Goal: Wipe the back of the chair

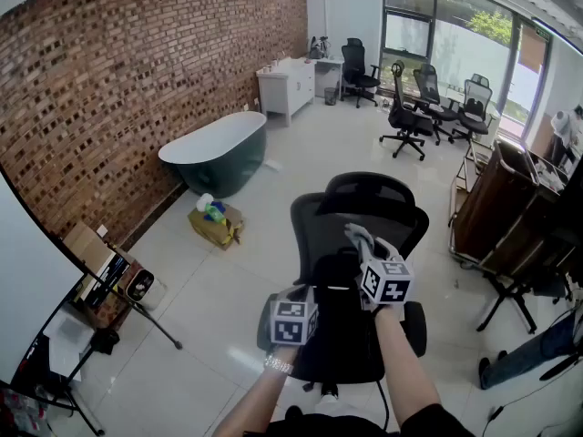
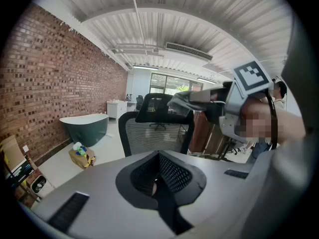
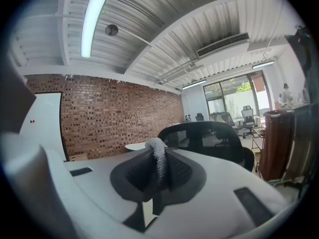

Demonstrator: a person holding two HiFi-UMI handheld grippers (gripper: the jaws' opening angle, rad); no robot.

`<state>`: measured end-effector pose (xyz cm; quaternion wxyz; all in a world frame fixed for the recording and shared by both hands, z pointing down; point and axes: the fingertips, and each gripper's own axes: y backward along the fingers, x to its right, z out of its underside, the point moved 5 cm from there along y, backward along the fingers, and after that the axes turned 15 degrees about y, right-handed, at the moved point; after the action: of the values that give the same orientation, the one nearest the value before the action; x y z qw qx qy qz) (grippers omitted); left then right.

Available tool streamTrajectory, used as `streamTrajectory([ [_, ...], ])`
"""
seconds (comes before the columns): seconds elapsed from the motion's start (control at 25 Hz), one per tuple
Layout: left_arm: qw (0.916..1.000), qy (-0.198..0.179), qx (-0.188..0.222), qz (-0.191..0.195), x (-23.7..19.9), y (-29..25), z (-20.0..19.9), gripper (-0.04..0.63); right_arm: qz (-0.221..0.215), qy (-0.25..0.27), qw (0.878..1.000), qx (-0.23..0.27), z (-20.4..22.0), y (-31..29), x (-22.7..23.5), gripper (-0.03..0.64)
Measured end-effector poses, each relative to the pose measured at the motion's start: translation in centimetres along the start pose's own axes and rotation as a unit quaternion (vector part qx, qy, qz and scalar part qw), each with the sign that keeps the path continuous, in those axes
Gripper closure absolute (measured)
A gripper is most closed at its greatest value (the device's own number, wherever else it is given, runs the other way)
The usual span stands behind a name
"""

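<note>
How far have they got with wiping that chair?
Done: the grey cloth is clamped in the right gripper. In hand: it is held up by the top of the chair back; whether it touches, I cannot tell. The left gripper is shut on nothing. Left: probably the whole wipe; no trace of wiping shows.

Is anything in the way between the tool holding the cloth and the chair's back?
No, nothing visible. The right tool pinches the grey cloth near the chair's back, with only open air between them.
</note>
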<state>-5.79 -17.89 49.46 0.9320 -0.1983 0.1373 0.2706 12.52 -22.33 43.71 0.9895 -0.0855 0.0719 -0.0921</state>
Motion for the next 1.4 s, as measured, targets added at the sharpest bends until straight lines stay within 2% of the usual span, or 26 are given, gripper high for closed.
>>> streamTrajectory([
  [0.24, 0.9999, 0.001, 0.002, -0.014, -0.3, -2.4, -1.4, 0.594, 0.012, 0.023, 1.000, 0.015, -4.2, -8.9, 2.0, 0.575],
  [0.36, 0.9998, -0.007, -0.003, -0.018, -0.1, -3.3, -1.5, 0.594, 0.021, 0.035, 0.999, -0.001, -3.8, -12.7, 3.2, 0.575],
  [0.52, 0.9997, -0.012, -0.007, -0.022, -0.5, -4.4, -1.7, 0.594, 0.056, 0.032, 0.998, -0.027, -2.5, -14.7, 6.2, 0.575],
  [0.76, 0.9999, -0.008, -0.011, -0.006, -0.4, -6.0, -1.4, 0.594, 0.125, 0.027, 0.991, -0.046, 0.0, -11.0, 12.9, 0.575],
  [1.0, 0.9998, -0.002, -0.010, 0.018, 1.4, -8.3, -1.9, 0.594, 0.210, 0.018, 0.975, -0.068, 2.6, -3.8, 22.1, 0.575],
  [1.12, 0.9996, 0.000, -0.011, 0.024, 2.2, -8.9, -1.9, 0.594, 0.239, 0.009, 0.969, -0.066, 3.1, -0.3, 24.9, 0.575],
  [1.24, 0.9996, 0.000, -0.011, 0.028, 3.1, -9.4, -1.7, 0.594, 0.234, -0.001, 0.971, -0.056, 3.5, 1.5, 25.3, 0.575],
  [1.4, 0.9996, -0.004, -0.009, 0.025, 3.7, -9.2, -1.8, 0.594, 0.157, 0.006, 0.988, -0.002, 0.2, -0.2, 19.5, 0.575],
])
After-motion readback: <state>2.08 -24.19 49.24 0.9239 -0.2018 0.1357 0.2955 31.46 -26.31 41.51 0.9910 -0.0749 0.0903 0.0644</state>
